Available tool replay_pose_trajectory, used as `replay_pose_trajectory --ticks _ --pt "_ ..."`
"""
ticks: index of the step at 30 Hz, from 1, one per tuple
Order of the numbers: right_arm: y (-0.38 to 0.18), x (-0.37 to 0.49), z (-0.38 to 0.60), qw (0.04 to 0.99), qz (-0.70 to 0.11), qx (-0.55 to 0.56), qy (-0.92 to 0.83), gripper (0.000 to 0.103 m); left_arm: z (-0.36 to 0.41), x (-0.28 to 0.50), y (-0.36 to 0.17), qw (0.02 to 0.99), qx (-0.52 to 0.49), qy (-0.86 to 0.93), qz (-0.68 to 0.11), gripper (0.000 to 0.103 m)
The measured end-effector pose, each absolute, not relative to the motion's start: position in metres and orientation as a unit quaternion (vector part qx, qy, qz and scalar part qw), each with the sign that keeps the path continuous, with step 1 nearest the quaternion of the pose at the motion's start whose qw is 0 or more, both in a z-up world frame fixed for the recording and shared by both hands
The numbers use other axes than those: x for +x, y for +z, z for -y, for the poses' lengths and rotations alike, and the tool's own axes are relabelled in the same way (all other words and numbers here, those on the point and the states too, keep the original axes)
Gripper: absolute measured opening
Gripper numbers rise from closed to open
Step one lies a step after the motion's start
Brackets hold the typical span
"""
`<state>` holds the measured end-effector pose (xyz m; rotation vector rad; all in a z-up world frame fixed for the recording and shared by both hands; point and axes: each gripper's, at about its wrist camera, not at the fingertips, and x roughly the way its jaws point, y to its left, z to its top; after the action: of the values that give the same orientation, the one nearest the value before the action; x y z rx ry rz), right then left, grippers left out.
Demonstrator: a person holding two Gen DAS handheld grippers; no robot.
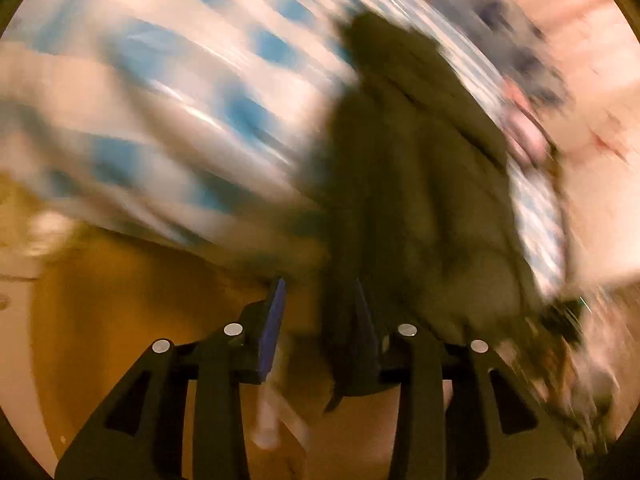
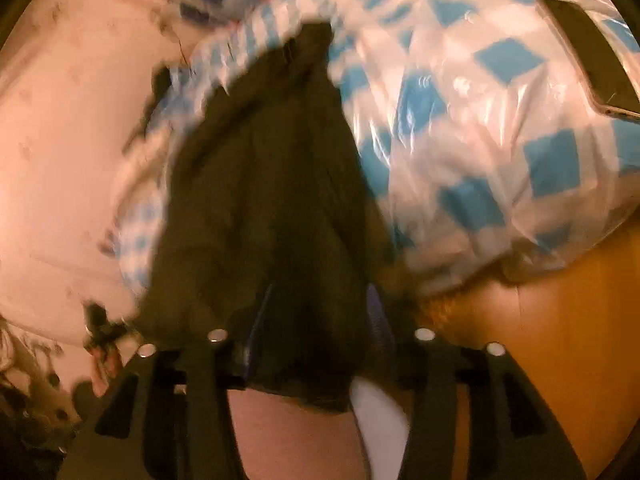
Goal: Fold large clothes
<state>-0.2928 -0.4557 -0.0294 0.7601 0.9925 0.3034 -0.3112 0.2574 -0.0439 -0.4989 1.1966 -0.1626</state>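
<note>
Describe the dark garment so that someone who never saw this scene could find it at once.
Look first at the large surface covered by a blue-and-white checked cloth under clear plastic. The dark garment lies across it near the edge and hangs down toward the cameras, with the right tongs around its lower hem. It is the only plain dark, unpatterned fabric there.

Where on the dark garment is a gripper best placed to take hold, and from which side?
Grip the near hem of the dark garment, coming from the table's front edge. That edge hangs off the checked tablecloth toward both wrist cameras, so fingers can close around it freely. The right gripper already has cloth between its fingers there; the left gripper seems open at the garment's side edge, though blur hides detail.
</note>
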Motion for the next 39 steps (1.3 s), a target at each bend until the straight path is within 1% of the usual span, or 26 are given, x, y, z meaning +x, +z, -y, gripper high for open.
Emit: replay_pose_trajectory --ticks 1,2,4,5,7,8,10,11,12,13,15,16,17,18,19,21,23,24,26,27,28,30,32,34,39 --pt "-0.021 -0.289 0.448 0.81 -0.443 0.352 0.152 0.065 -0.264 -0.31 -0.03 0.811 -0.229 -0.053 -0.535 0.041" --pt "-0.013 -0.283 0.435 0.816 -0.428 0.348 0.173 0.072 -0.264 -0.31 -0.022 0.821 -0.223 -0.046 -0.524 0.043" --pt "-0.012 -0.267 0.402 0.804 -0.416 0.35 0.239 0.072 -0.25 -0.308 0.011 0.861 -0.219 -0.065 -0.454 0.05" --pt "-0.018 -0.259 0.386 0.794 -0.421 0.351 0.262 0.072 -0.239 -0.307 0.018 0.868 -0.224 -0.096 -0.432 0.056" --pt "-0.038 -0.247 0.36 0.775 -0.45 0.344 0.279 0.072 -0.2 -0.301 0.017 0.863 -0.239 -0.175 -0.409 0.058" --pt "-0.053 -0.242 0.35 0.771 -0.47 0.333 0.273 0.072 -0.183 -0.298 0.009 0.851 -0.245 -0.207 -0.416 0.058" --pt "-0.091 -0.239 0.335 0.766 -0.534 0.28 0.221 0.072 -0.141 -0.288 -0.028 0.814 -0.227 -0.248 -0.474 0.058" --pt "-0.106 -0.242 0.337 0.759 -0.543 0.288 0.214 0.073 -0.118 -0.282 -0.061 0.79 -0.189 -0.242 -0.531 0.058" --pt "-0.115 -0.246 0.345 0.742 -0.544 0.326 0.218 0.073 -0.109 -0.28 -0.082 0.776 -0.172 -0.239 -0.558 0.061" --pt "-0.116 -0.25 0.354 0.734 -0.545 0.342 0.216 0.074 -0.111 -0.283 -0.1 0.765 -0.206 -0.249 -0.556 0.061" --pt "-0.102 -0.256 0.371 0.749 -0.526 0.343 0.213 0.076 -0.13 -0.283 -0.103 0.743 -0.257 -0.245 -0.568 0.06" --pt "-0.093 -0.257 0.38 0.755 -0.51 0.351 0.218 0.076 -0.143 -0.287 -0.091 0.757 -0.266 -0.244 -0.545 0.06" --pt "-0.087 -0.26 0.391 0.76 -0.492 0.363 0.22 0.08 -0.158 -0.292 -0.076 0.773 -0.273 -0.248 -0.516 0.061" --pt "-0.081 -0.262 0.405 0.767 -0.476 0.377 0.21 0.086 -0.17 -0.296 -0.067 0.781 -0.28 -0.245 -0.501 0.061" --pt "-0.079 -0.262 0.421 0.773 -0.463 0.391 0.19 0.095 -0.186 -0.3 -0.057 0.787 -0.296 -0.236 -0.487 0.062" --pt "-0.097 -0.257 0.443 0.753 -0.46 0.428 0.195 0.096 -0.222 -0.309 -0.048 0.796 -0.335 -0.207 -0.459 0.081" --pt "-0.125 -0.252 0.452 0.726 -0.475 0.455 0.203 0.096 -0.24 -0.314 -0.054 0.795 -0.348 -0.189 -0.46 0.086" --pt "-0.141 -0.25 0.457 0.709 -0.487 0.467 0.203 0.096 -0.25 -0.315 -0.069 0.783 -0.358 -0.2 -0.467 0.088" --pt "-0.178 -0.251 0.46 0.672 -0.505 0.5 0.207 0.096 -0.257 -0.31 -0.095 0.766 -0.37 -0.201 -0.486 0.088" --pt "-0.194 -0.252 0.46 0.654 -0.499 0.524 0.219 0.096 -0.259 -0.31 -0.113 0.754 -0.377 -0.195 -0.501 0.088" --pt "-0.2 -0.252 0.461 0.645 -0.493 0.537 0.23 0.096 -0.258 -0.31 -0.13 0.739 -0.389 -0.201 -0.513 0.088" --pt "-0.208 -0.256 0.459 0.629 -0.474 0.56 0.257 0.096 -0.249 -0.308 -0.152 0.719 -0.422 -0.222 -0.506 0.088" --pt "-0.21 -0.256 0.458 0.615 -0.446 0.582 0.291 0.096 -0.24 -0.304 -0.157 0.703 -0.455 -0.26 -0.48 0.089" --pt "-0.209 -0.252 0.454 0.607 -0.437 0.587 0.31 0.096 -0.229 -0.299 -0.157 0.701 -0.458 -0.279 -0.47 0.092" --pt "-0.217 -0.236 0.436 0.595 -0.468 0.571 0.317 0.096 -0.198 -0.279 -0.161 0.689 -0.419 -0.305 -0.506 0.093"
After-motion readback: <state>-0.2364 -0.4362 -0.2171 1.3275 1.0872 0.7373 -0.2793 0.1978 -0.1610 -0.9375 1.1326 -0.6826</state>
